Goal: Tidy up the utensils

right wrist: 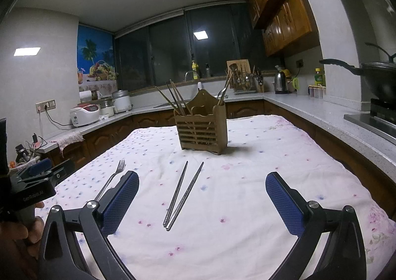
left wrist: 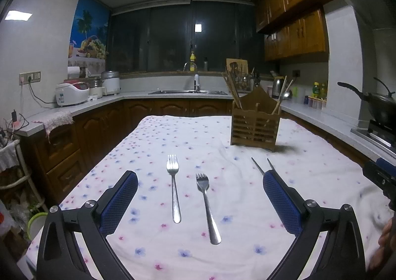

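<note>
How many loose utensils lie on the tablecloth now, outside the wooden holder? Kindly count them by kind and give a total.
Forks: 2, one beside the other.
Metal chopsticks: 2, one and one, ends touching.
Total: 4

Both grippers wide open, nothing btwn the jaws; left gripper (left wrist: 200,202) over two forks (left wrist: 174,188), right gripper (right wrist: 202,199) over metal chopsticks (right wrist: 182,193), bare cloth around each. Only tall obstacle is the wooden holder (right wrist: 201,129) toward the far edge of the table (right wrist: 284,176), w/ sticks poking up out of it. Far-left and right-edge areas of the table are clear cloth.
</note>
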